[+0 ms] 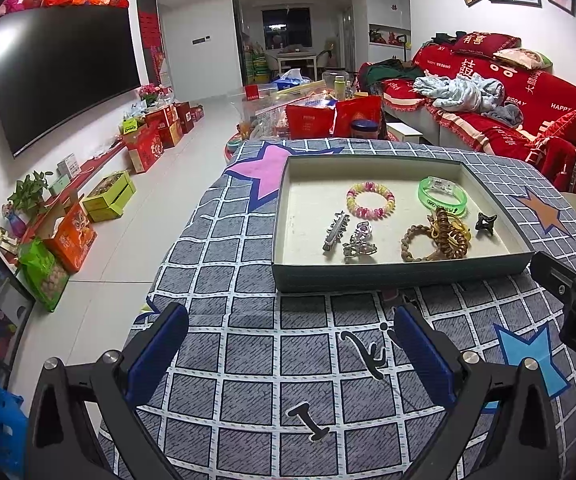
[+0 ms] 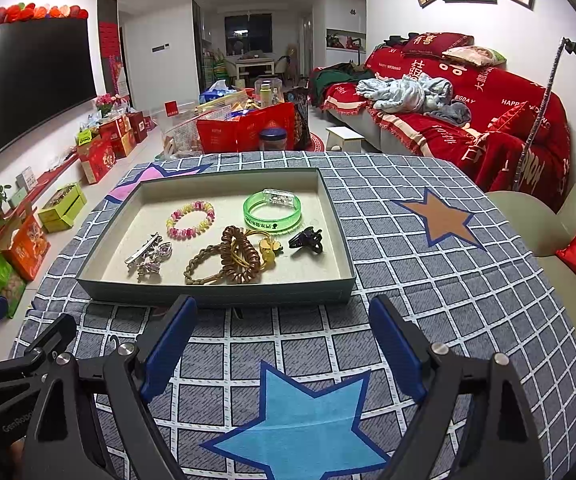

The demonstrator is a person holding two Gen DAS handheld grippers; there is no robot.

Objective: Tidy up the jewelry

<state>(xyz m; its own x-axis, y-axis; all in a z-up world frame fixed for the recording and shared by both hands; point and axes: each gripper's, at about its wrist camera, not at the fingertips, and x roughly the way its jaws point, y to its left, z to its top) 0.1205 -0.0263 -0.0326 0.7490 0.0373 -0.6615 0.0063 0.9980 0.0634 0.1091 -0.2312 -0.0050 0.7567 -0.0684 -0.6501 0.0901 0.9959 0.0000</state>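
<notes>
Jewelry lies gathered in a shallow grey tray (image 2: 215, 294) on a table spread with a checked star-pattern cloth (image 2: 428, 280), as two hand-held grippers wait on the near side. The left gripper (image 1: 292, 356) and the right gripper (image 2: 283, 354) both stand wide apart and carry nothing, each well short of the tray's front wall.

Inside the tray a pink-and-yellow beaded bracelet (image 2: 191, 219) and a green translucent bangle (image 2: 272, 211) lie alone. A brown spiral hair tie (image 2: 241, 256) rests on a braided brown bracelet (image 2: 203, 266) and touches a yellow hair clip (image 2: 267, 251); a black claw clip (image 2: 307, 240) sits just beside them. Two silver clips (image 2: 147, 258) lie touching at the left.

The tangled brown cluster looks the likeliest trouble: lifting one piece could drag its neighbours along, and the low tray may slide on the cloth if nudged.

Dark print runs along the bangle, too small to read. The red sofa cover (image 2: 468, 92) behind reads "HAPPY WEDDING" and "BIGDAY".
</notes>
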